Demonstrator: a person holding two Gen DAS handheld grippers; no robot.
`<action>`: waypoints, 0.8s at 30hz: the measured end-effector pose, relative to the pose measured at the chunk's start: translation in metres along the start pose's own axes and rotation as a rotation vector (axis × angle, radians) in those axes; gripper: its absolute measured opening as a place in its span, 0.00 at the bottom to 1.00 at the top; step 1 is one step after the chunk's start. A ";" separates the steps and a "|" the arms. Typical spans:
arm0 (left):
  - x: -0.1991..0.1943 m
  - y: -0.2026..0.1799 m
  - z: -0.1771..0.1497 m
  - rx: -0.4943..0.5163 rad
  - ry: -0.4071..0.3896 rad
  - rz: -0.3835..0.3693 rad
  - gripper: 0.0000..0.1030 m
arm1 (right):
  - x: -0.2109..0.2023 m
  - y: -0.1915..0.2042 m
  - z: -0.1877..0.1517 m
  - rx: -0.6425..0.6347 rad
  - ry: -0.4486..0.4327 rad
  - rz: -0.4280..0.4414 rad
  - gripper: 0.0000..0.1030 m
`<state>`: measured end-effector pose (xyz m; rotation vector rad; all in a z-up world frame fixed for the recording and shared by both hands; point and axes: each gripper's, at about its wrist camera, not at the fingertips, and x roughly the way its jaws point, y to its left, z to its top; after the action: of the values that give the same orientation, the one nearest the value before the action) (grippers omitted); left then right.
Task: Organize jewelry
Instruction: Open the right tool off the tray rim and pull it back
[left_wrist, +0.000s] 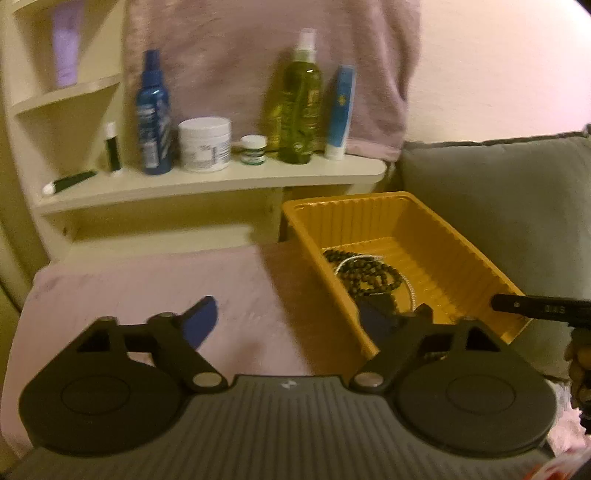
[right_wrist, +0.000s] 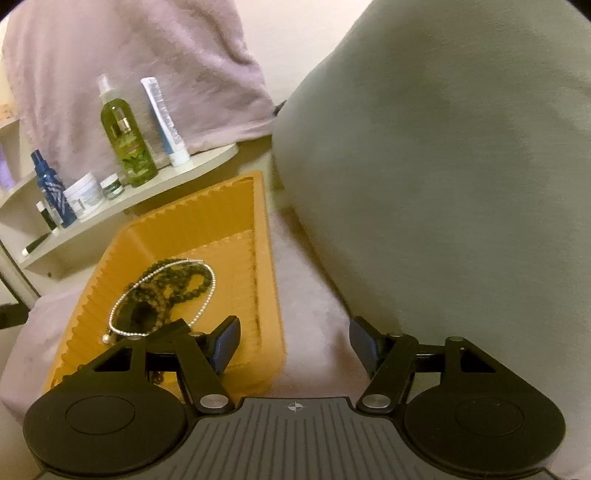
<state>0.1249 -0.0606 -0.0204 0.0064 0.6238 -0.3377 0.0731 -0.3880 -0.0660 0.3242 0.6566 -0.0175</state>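
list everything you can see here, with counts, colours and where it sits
tray: 1, orange, on the pink cover beside the cushion
bead necklace: 1, dark, in the tray
chain necklace: 1, silvery, in the tray, over the beads
spray bottle: 1, green, on the shelf
blue bottle: 1, shelf, left
white jar: 1, shelf, centre
small jar: 1, white lid, shelf
tube: 1, blue and white, shelf, right
towel: 1, pinkish, behind the shelf
cushion: 1, grey-green, right
left gripper: open, empty
right gripper: open, empty

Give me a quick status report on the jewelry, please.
Left claw open, right claw open, both empty. Beaded necklace and silver chain in yellow tray. Nothing blocking.
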 end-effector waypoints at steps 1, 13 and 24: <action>-0.001 0.001 -0.003 -0.014 -0.003 0.009 0.89 | -0.004 -0.001 -0.001 0.003 -0.004 -0.006 0.65; -0.026 0.003 -0.022 -0.079 0.028 0.107 1.00 | -0.039 0.021 0.005 0.026 0.059 -0.053 0.80; -0.063 0.004 -0.027 -0.134 0.042 0.122 1.00 | -0.065 0.067 0.011 0.010 0.110 0.022 0.80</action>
<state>0.0631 -0.0341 -0.0061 -0.0765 0.6835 -0.1775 0.0360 -0.3331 0.0001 0.3442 0.7618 0.0182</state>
